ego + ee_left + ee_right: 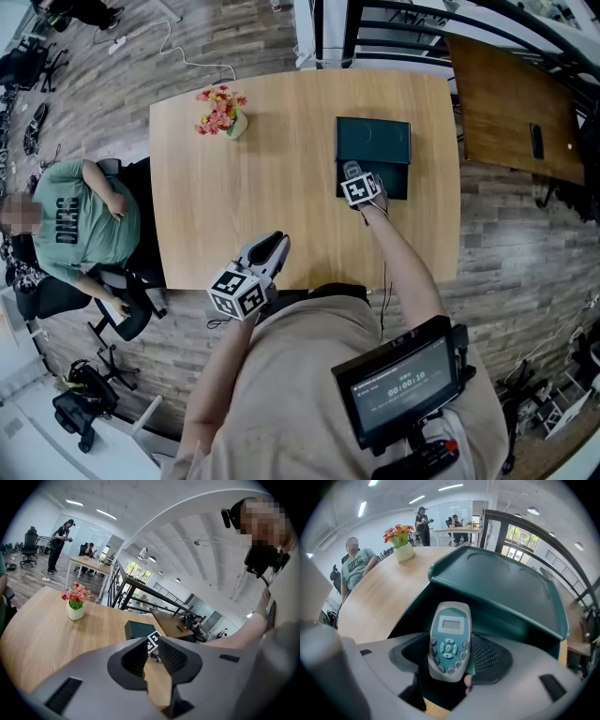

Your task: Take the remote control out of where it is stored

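While the dark green box (373, 141) sits open at the upper right of the wooden bench (281, 131), the head view shows the right gripper (352, 172) pointing down into the front part of it. The left gripper (277, 242) hangs low in the frame by the bench's near edge, well apart from the box.

From the left gripper view, its fingers (174, 656) are apart, with only bare bench between them.

From the right gripper view, the remote control (449, 639) lies inside the box, below the raised lid and right between the fingers. They are spread wide, one on each side and very close. A thin green strip shows by the right one, so I think they are not squeezing yet.

The step looks like the grab. Next, the fingers need to pinch the remote's sides, then lift it up and out without bumping the lid.
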### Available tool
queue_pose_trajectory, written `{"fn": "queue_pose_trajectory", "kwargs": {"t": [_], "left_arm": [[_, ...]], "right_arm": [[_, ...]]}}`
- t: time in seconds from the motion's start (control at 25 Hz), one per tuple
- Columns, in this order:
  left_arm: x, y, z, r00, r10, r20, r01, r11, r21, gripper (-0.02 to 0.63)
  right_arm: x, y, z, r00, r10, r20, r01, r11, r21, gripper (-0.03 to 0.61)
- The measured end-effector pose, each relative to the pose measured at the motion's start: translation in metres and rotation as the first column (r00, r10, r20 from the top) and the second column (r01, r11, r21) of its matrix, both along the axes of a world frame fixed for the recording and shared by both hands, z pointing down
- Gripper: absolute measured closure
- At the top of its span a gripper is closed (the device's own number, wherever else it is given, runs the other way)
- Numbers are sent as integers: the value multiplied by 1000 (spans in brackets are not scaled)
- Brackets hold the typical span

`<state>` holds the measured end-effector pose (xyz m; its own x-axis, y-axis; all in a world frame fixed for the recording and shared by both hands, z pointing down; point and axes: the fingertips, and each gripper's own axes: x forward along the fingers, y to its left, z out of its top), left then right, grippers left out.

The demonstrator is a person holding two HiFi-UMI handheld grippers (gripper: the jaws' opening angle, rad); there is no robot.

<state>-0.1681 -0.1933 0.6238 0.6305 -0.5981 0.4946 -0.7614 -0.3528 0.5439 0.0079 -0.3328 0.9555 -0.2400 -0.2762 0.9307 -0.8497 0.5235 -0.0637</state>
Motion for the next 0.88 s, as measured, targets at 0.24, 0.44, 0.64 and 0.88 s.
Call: {"fn": "queue_pose_trajectory", "kwargs": {"t": [0.24, 0.44, 0.64, 0.88], "left_arm": [[-2, -1, -2, 1000, 0, -1, 0, 1000, 8, 541], [1, 2, -3, 1000, 8, -1, -8, 1000, 12, 541], [4, 3, -6, 1000, 12, -1, -12, 1000, 17, 541], [7, 9, -8, 1000, 11, -1, -11, 1000, 23, 541]], "right_arm": [[3, -5, -22, 999, -35, 16, 34, 997, 72, 293], [10, 5, -23, 985, -164, -59, 168, 982, 84, 295], [11, 16, -23, 942, -319, -106, 328, 941, 80, 295], [9, 24, -36, 897, -424, -121, 437, 891, 120, 295]]}}
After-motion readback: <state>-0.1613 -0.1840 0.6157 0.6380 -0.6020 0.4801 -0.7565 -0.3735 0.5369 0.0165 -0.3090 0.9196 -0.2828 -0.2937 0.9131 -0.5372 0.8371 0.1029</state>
